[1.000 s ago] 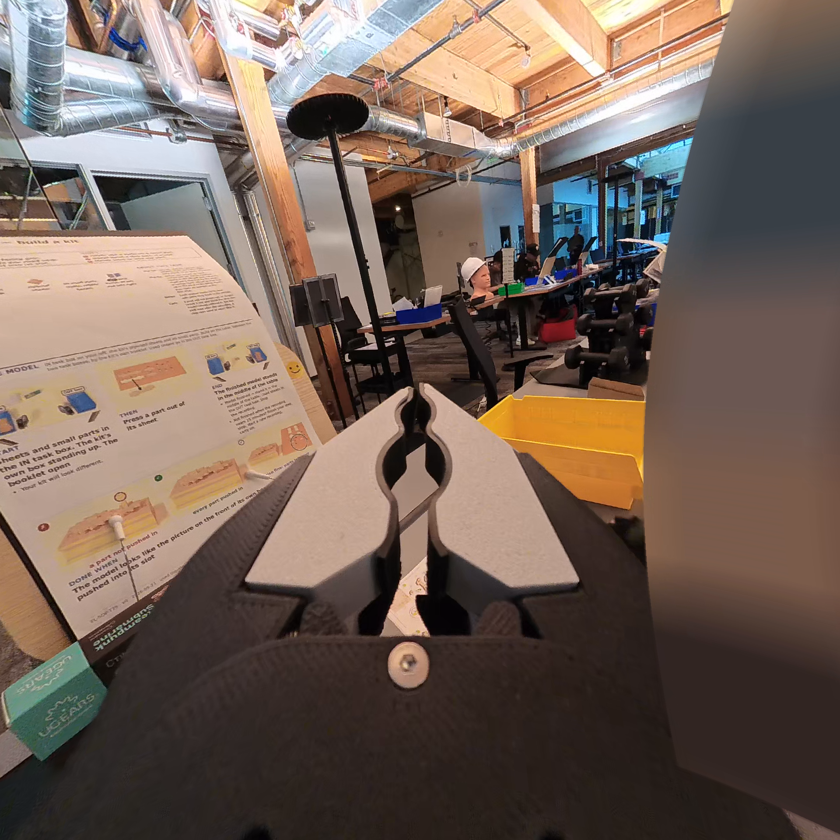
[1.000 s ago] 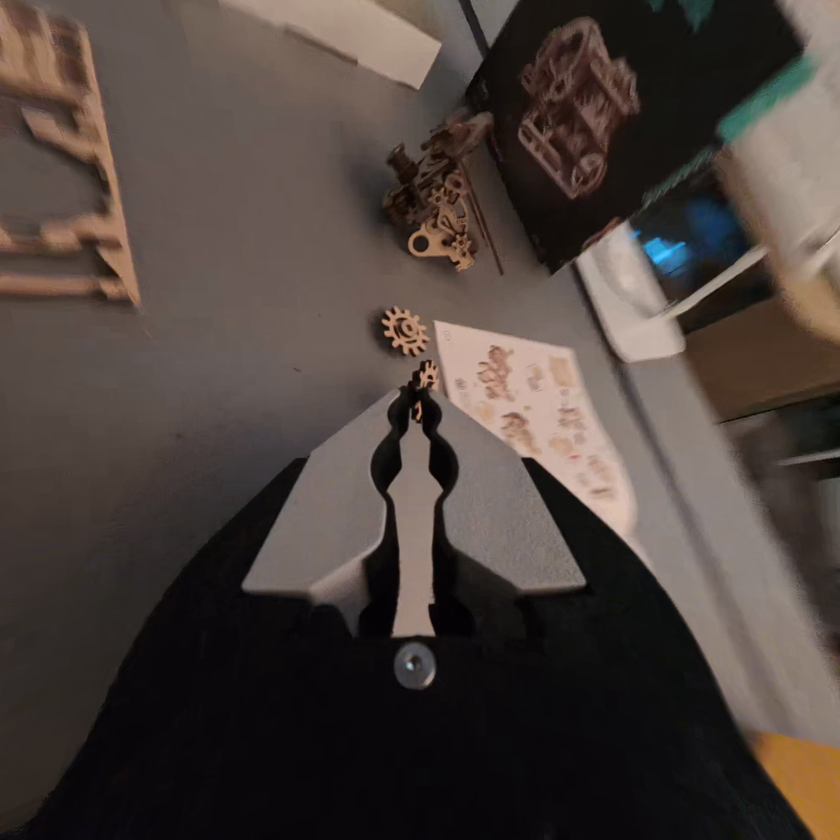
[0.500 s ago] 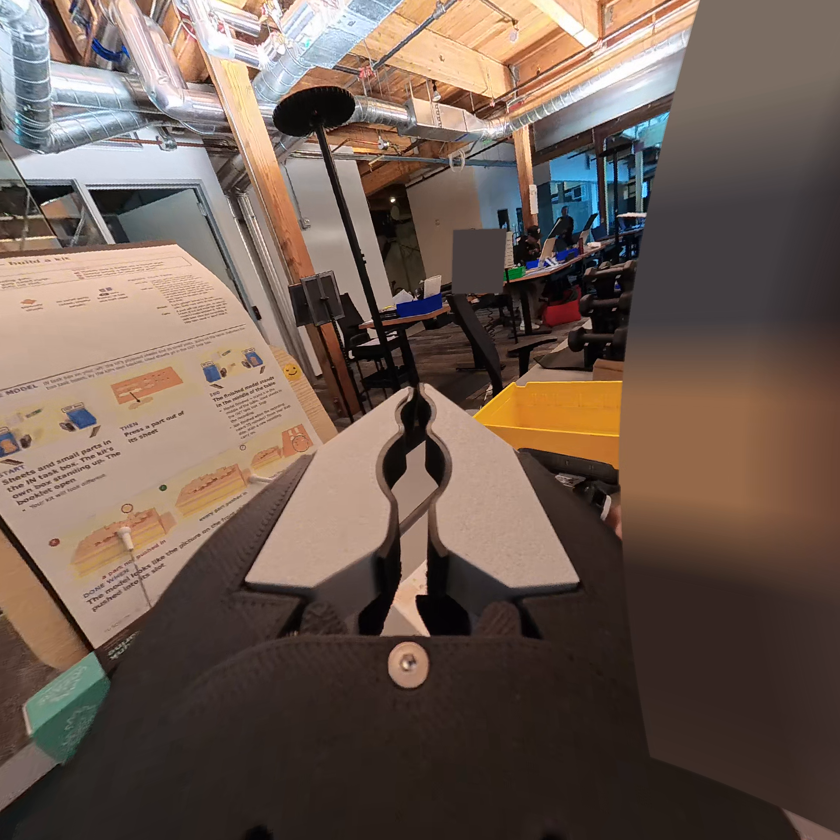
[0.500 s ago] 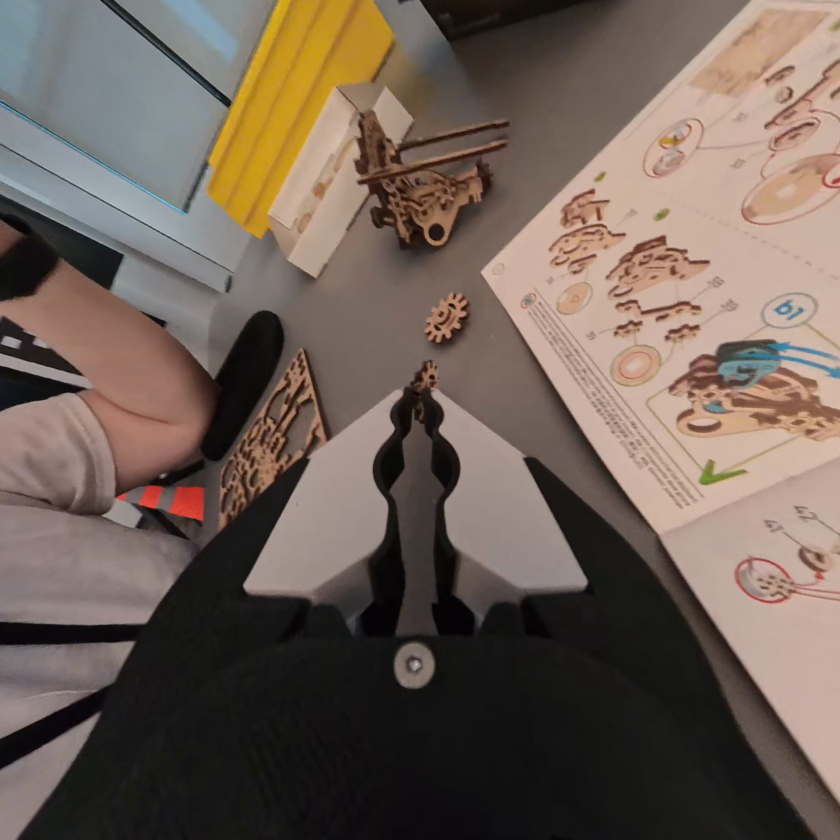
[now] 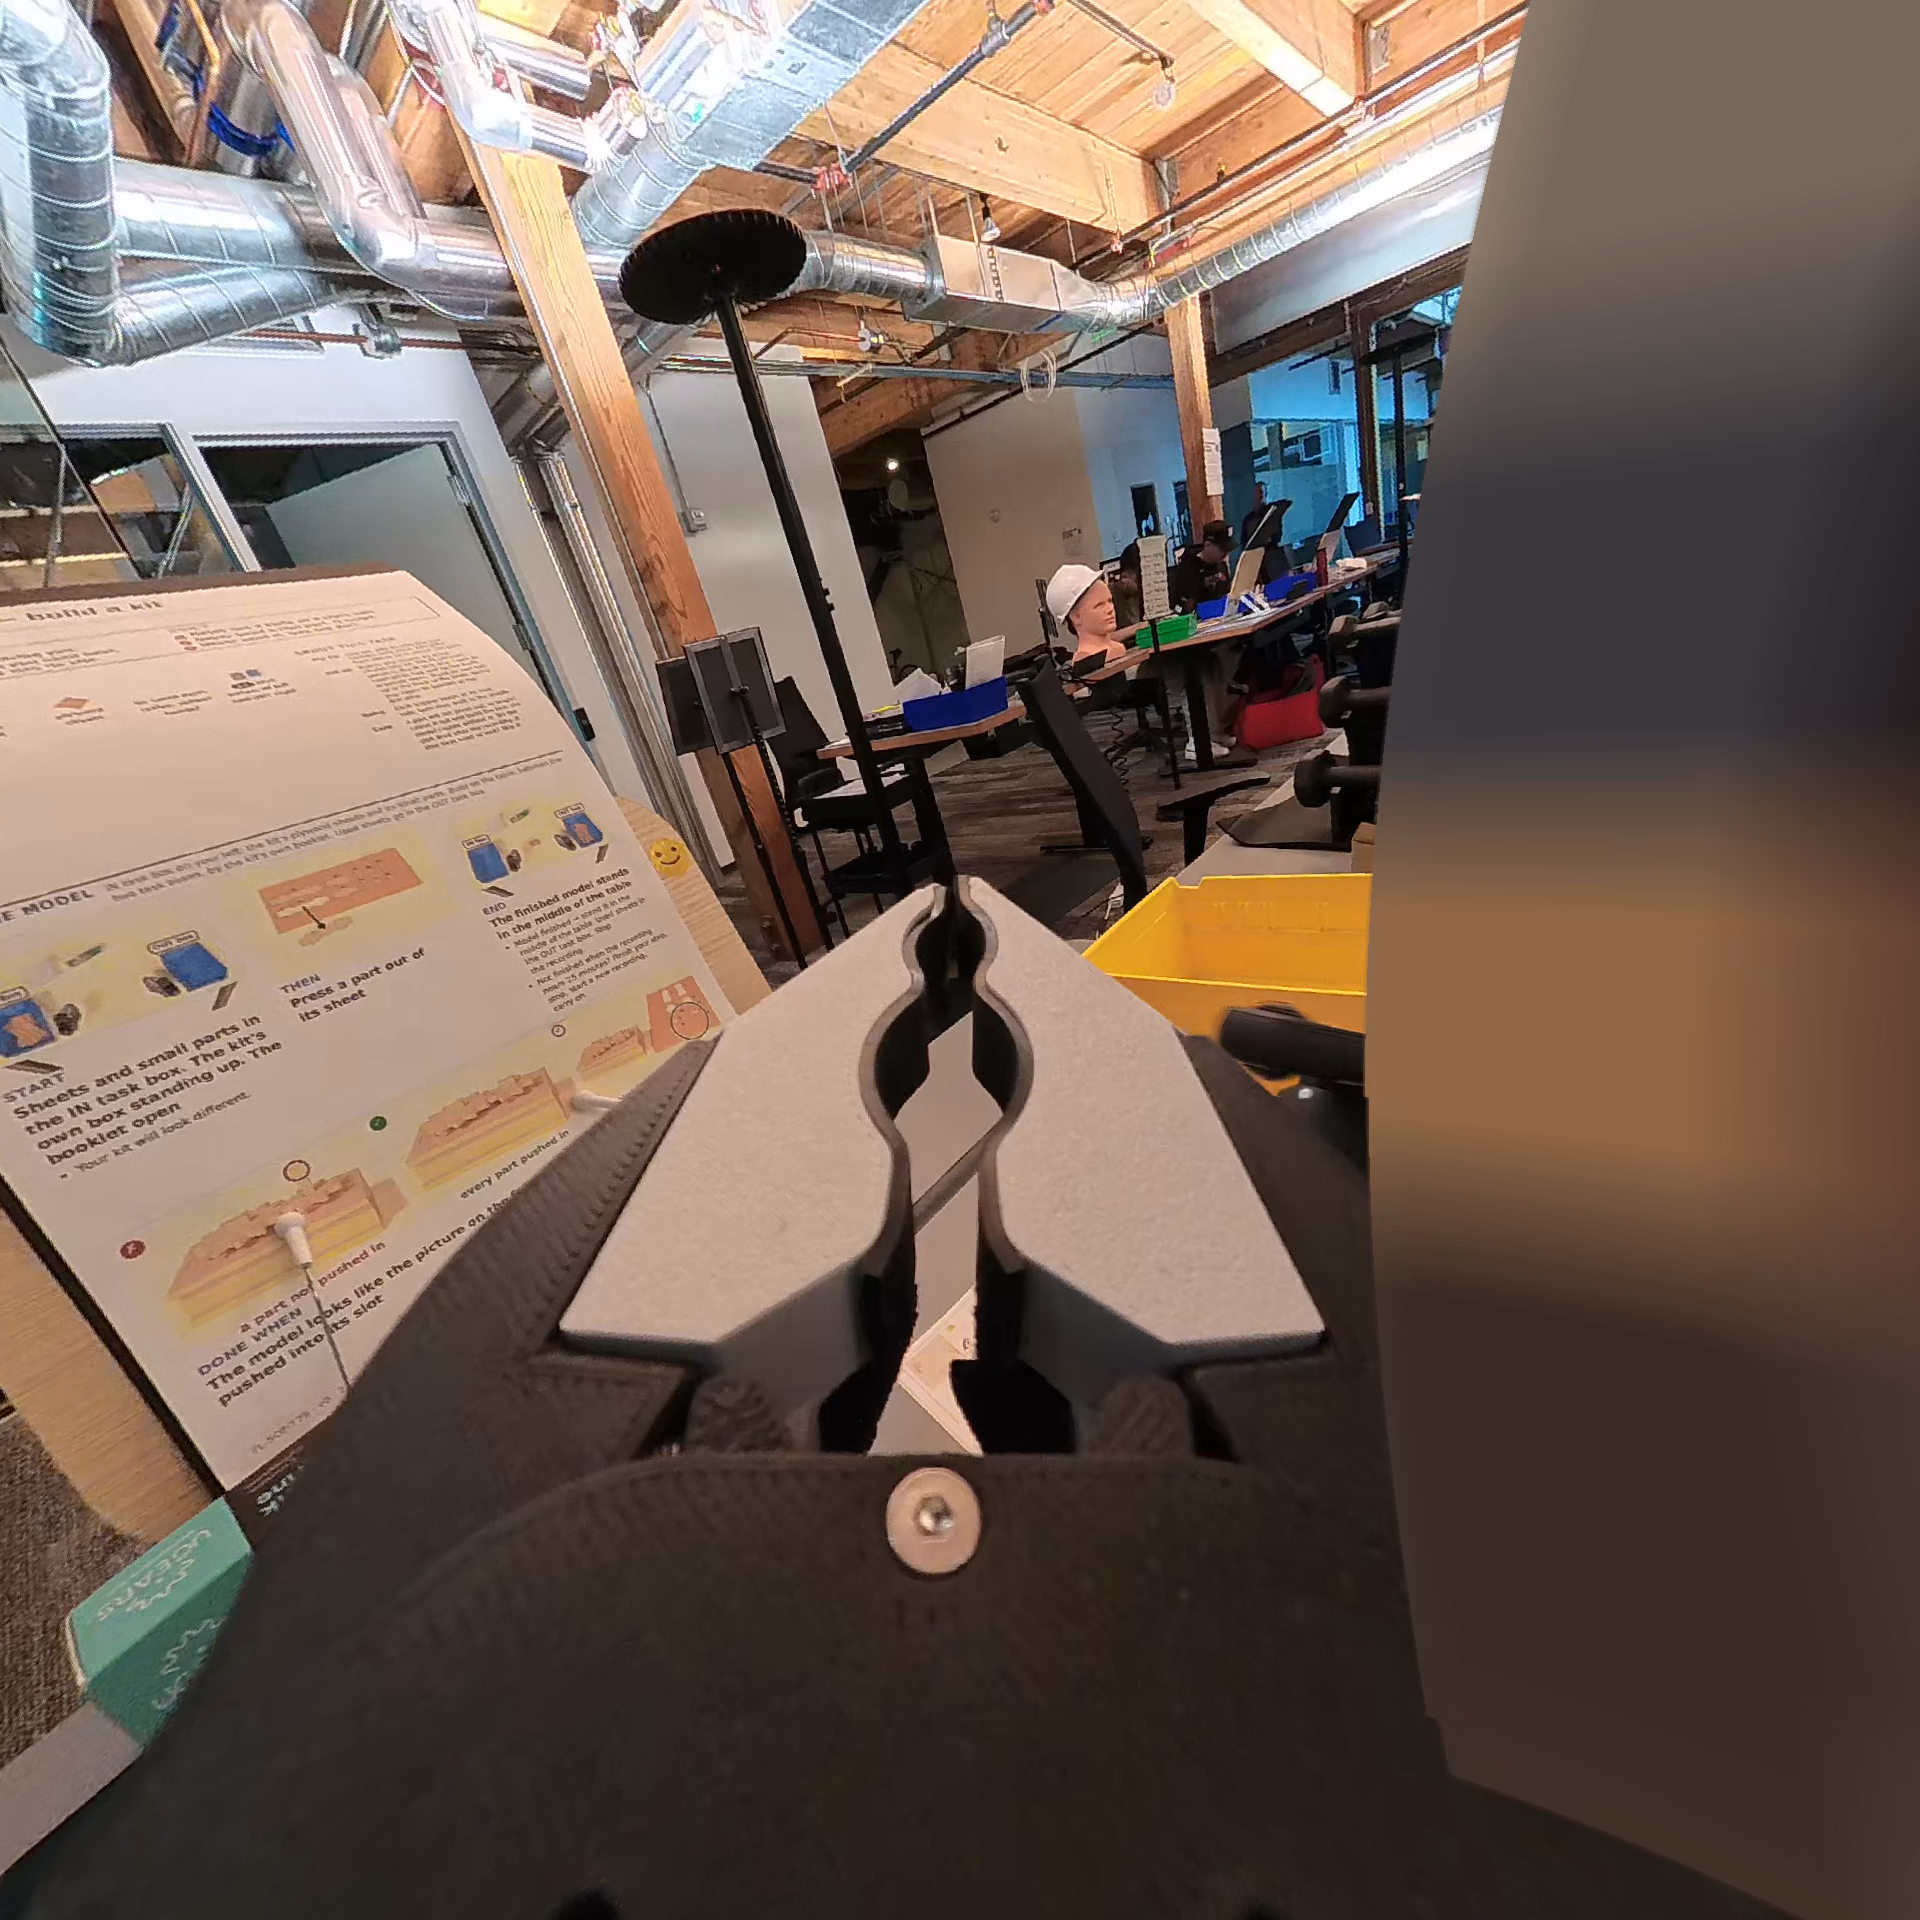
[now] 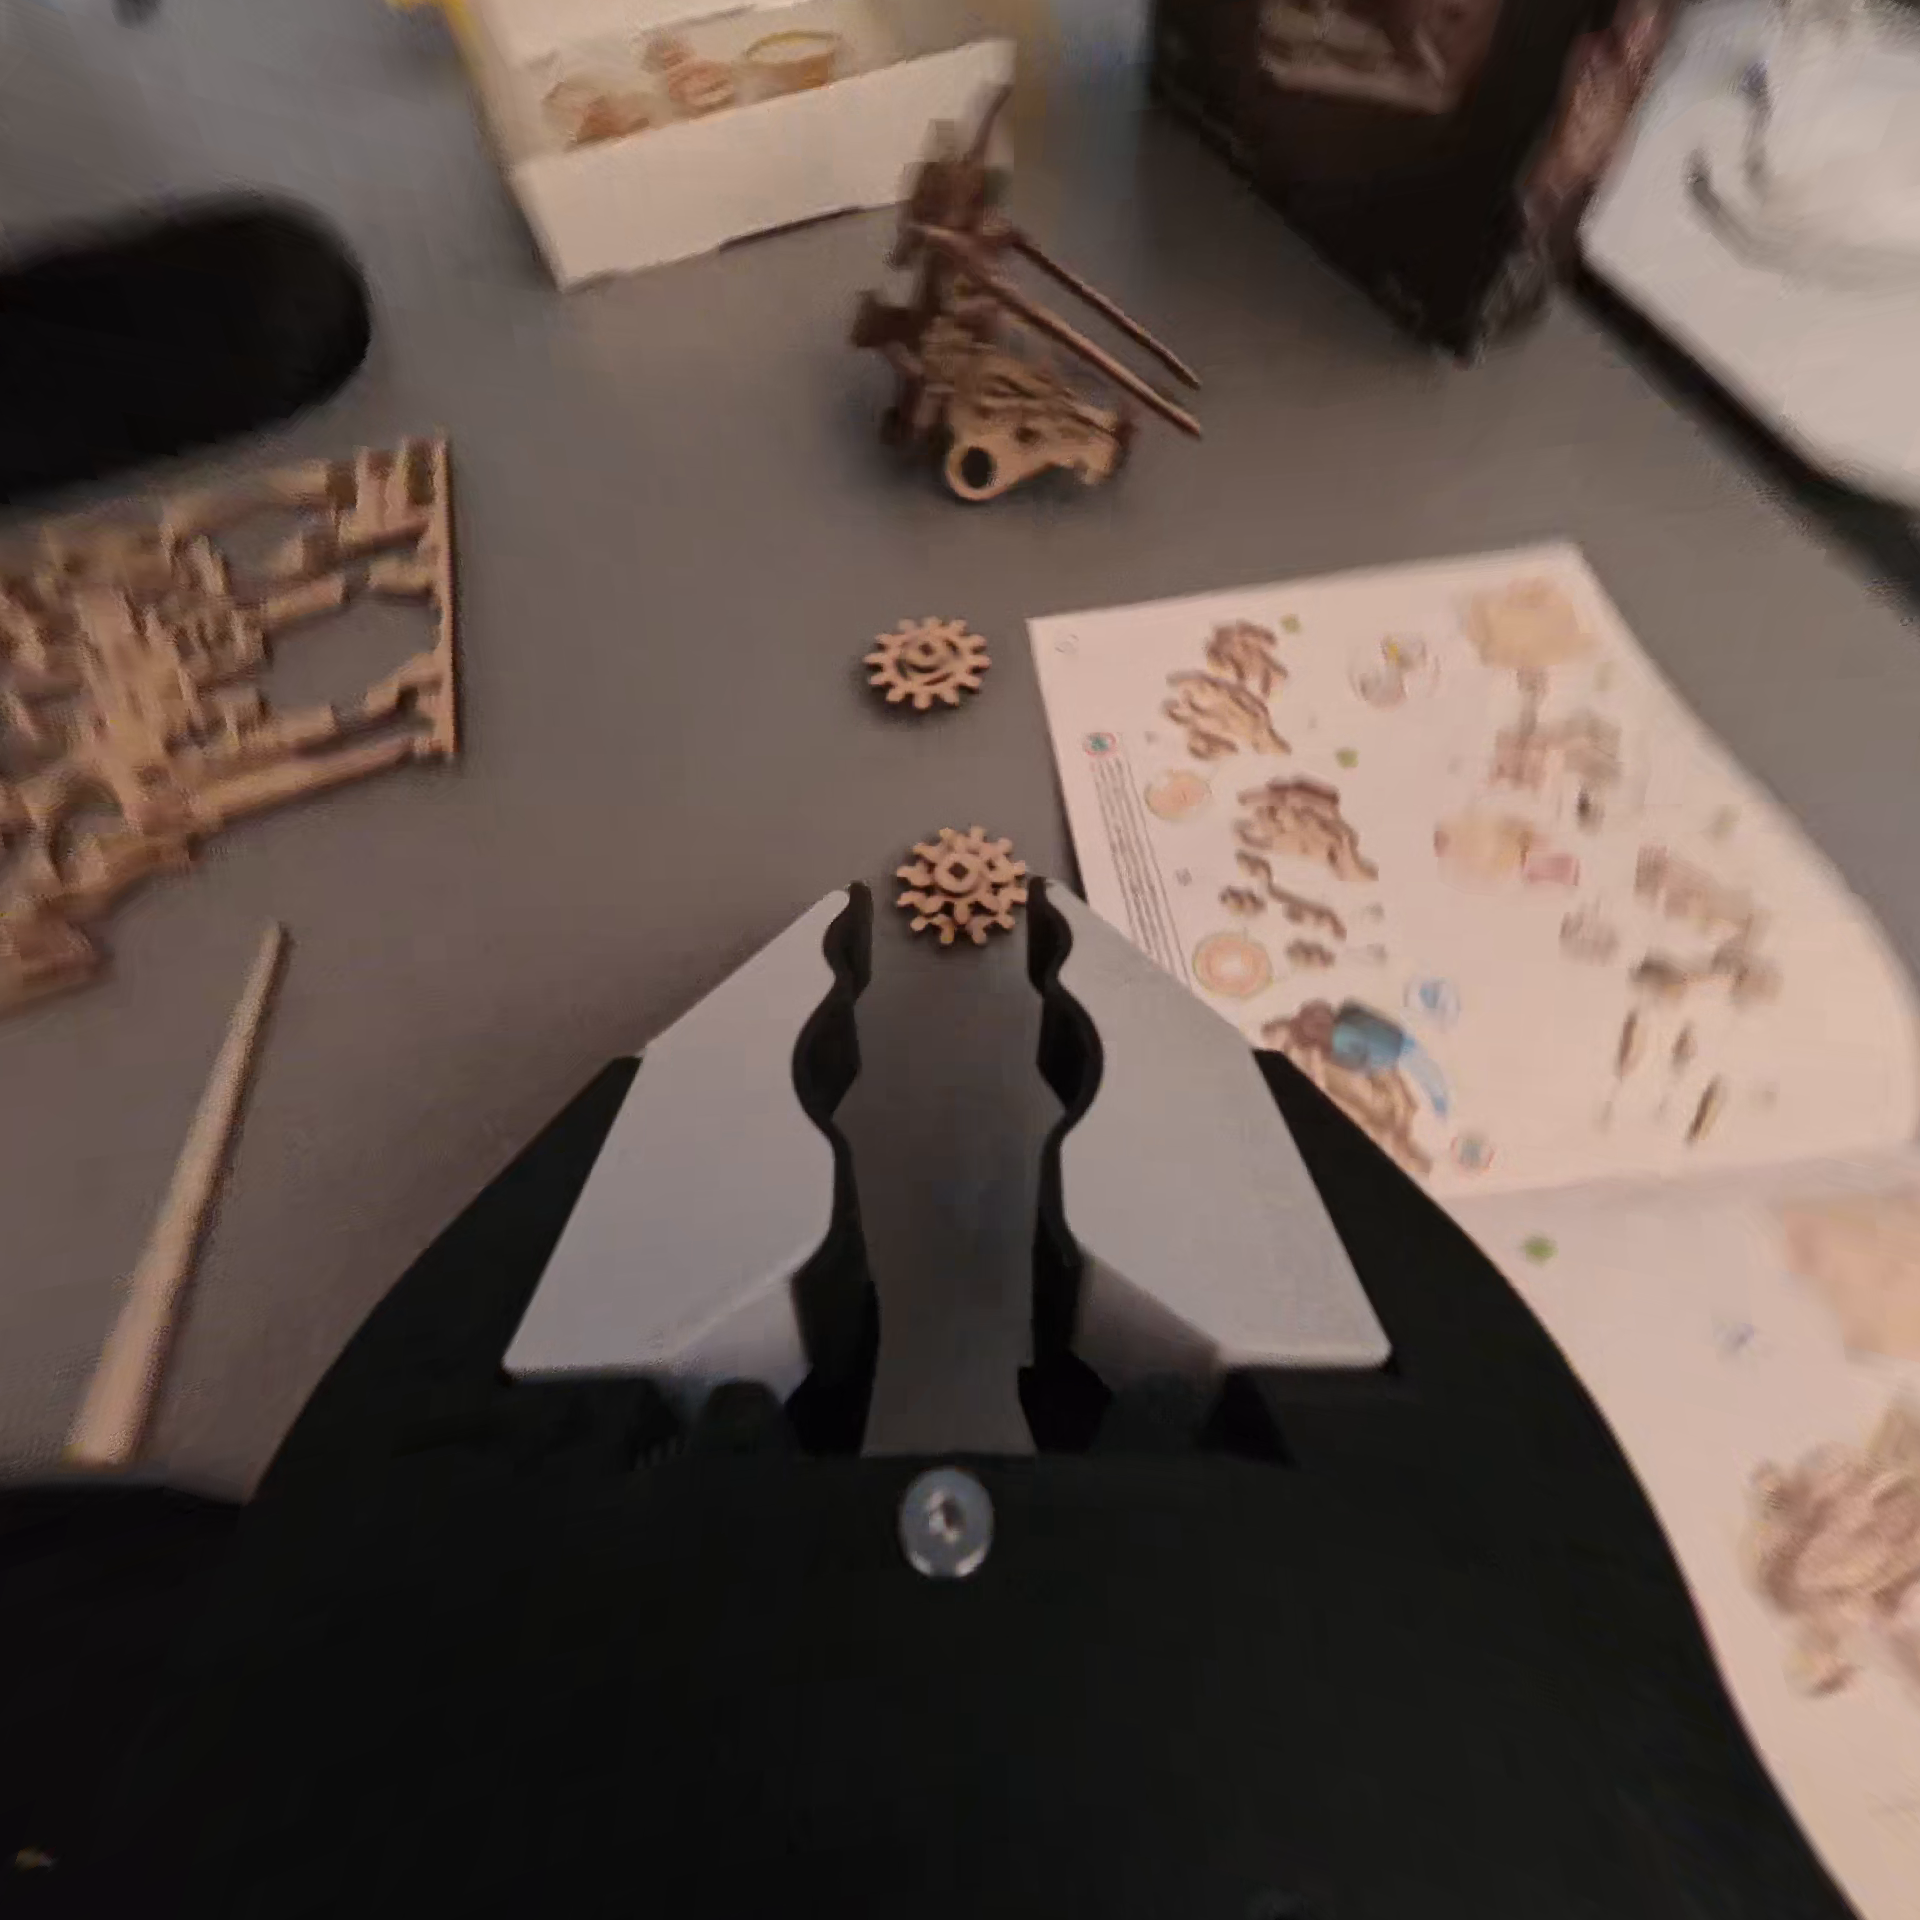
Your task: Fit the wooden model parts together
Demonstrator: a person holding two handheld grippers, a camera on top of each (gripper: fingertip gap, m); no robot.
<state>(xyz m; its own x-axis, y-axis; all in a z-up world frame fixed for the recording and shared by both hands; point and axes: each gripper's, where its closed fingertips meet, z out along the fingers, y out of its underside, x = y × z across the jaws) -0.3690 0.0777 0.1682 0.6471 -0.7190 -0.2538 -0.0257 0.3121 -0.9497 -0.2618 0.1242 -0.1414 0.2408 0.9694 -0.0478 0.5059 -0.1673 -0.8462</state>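
Note:
In the right wrist view, my right gripper (image 6: 948,902) is open just above the grey table (image 6: 644,935). A small wooden gear (image 6: 961,883) lies flat between its fingertips, and neither tip grips it. A second gear (image 6: 927,665) lies a little farther ahead. The partly built wooden model (image 6: 997,384), with two thin rods sticking out, stands beyond that. My left gripper (image 5: 956,896) is shut and empty. It points up into the room, away from the parts.
A punched wooden parts sheet (image 6: 208,644) and a thin stick (image 6: 177,1195) lie to the left. The open booklet (image 6: 1455,883) lies to the right. A white box (image 6: 727,135) and the black kit box (image 6: 1351,135) stand at the back. The left wrist view shows an instruction sheet (image 5: 260,935) and a yellow bin (image 5: 1236,945). Left tips to right tips: about 35 cm.
My right gripper was shut on the small gear and has opened, so the gear now lies on the table between its tips. Its view swung round. The left gripper barely moved.

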